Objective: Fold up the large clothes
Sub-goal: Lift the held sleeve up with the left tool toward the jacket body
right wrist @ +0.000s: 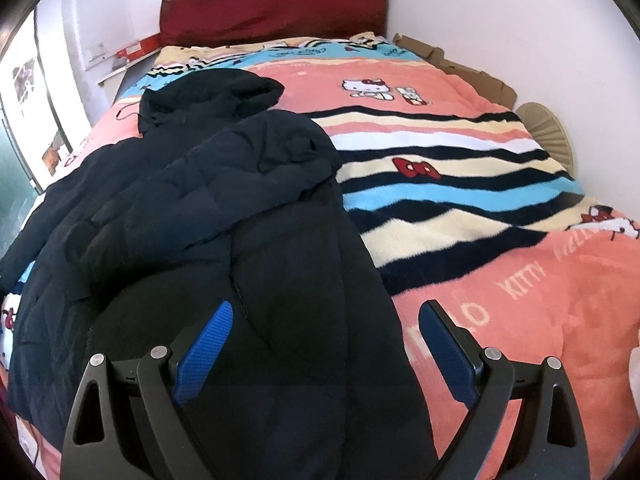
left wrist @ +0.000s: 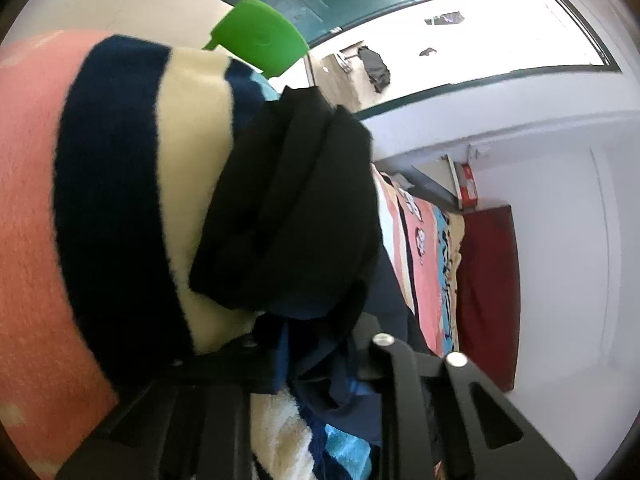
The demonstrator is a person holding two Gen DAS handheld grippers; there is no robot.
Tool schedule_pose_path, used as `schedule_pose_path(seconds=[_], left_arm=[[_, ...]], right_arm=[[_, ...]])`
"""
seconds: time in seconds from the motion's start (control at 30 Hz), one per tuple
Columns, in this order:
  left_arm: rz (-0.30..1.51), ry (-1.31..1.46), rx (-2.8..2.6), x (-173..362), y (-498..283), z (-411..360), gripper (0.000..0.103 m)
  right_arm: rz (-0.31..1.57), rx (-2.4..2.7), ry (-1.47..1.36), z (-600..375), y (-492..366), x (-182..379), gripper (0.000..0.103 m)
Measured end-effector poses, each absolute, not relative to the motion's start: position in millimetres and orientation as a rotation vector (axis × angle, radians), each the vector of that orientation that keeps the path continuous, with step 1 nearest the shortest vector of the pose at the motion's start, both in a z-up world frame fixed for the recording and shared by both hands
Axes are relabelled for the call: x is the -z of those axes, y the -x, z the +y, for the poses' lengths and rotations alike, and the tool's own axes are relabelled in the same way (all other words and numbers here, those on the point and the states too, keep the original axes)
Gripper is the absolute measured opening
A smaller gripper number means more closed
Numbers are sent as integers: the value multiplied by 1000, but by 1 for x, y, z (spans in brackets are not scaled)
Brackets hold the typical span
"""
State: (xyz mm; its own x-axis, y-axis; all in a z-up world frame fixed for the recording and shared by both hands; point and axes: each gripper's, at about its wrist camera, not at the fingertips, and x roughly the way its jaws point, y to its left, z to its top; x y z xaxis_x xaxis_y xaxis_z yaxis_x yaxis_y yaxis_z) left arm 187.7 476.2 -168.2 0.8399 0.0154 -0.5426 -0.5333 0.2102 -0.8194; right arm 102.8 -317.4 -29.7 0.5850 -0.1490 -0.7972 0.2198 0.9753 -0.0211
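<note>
Dark jacket (right wrist: 224, 216) on striped blanket (right wrist: 460, 184), left gripper (left wrist: 312, 364) pinching it, right gripper (right wrist: 324, 344) agape

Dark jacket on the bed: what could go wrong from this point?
1. The left tool appears shut on only a small bunch of the dark jacket, so the fabric may slip out when pulled.
2. The right tool is open over the hem; lifting one-sided could bunch the jacket and drag the striped blanket.

One dark jacket (right wrist: 208, 216), one striped blanket (right wrist: 460, 184), one red headboard (right wrist: 272, 8), two claws (right wrist: 324, 344)
</note>
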Motion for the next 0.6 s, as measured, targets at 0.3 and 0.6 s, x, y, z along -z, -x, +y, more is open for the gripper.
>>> schedule_pose_path(seconds=[0.3,0.6], left_arm=[[472,1139,-343,122,-196,461,9],[433,965,-281,64,-196,432,8]], right_arm=[[895,166,-130,-314,-122,33,93],[871,106,-136,-306,-134,33,93]])
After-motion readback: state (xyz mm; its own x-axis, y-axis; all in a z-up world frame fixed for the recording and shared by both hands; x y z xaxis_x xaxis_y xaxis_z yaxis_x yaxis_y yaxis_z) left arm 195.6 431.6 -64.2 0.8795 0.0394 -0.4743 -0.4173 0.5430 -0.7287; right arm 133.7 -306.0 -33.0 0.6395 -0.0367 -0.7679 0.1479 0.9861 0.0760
